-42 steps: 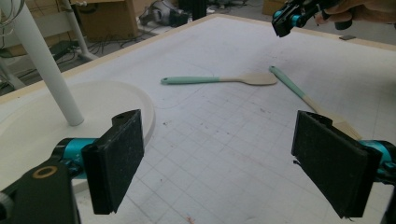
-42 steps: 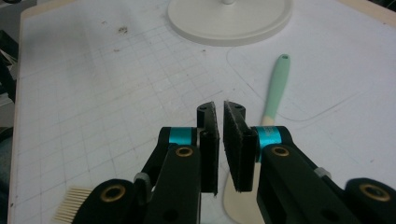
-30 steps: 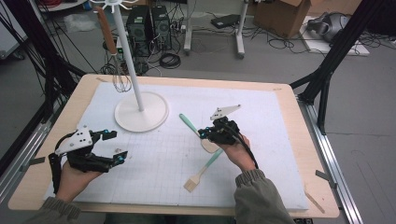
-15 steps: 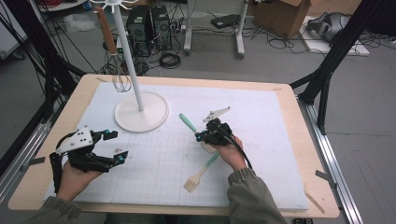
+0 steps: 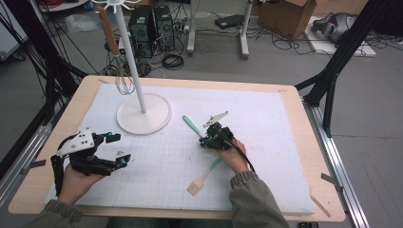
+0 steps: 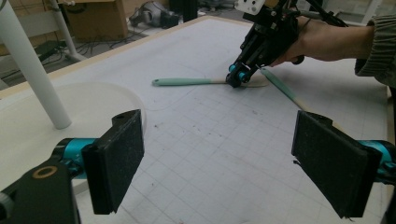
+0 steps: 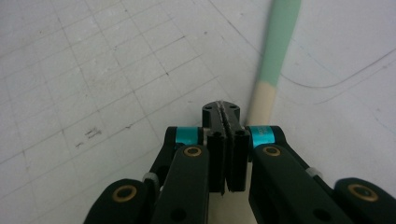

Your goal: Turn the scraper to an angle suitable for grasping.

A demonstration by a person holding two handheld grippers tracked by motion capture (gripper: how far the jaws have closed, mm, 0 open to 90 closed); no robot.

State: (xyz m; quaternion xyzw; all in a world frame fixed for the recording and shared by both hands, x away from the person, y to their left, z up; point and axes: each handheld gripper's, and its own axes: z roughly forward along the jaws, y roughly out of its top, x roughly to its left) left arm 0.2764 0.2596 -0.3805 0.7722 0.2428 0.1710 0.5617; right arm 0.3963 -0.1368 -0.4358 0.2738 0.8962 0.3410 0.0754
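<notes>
The right gripper [image 5: 207, 140], jaws pressed together, sits beside the spatula [image 5: 191, 125] at its 5 o'clock end; it may push it. The left gripper [image 5: 119, 149] waits, jaws wide.

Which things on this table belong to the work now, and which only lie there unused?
In use: shut right gripper; wooden spoon with mint-green handle beside its jaws.

Lying about: white round-based hanging stand; wire whisk with wooden handle; pastry brush with mint-green handle; open left gripper.

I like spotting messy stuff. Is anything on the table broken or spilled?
Nothing looks broken or spilled. The spatula and brush just lie loose on the white mat, while the whisk hangs on the stand.
</notes>
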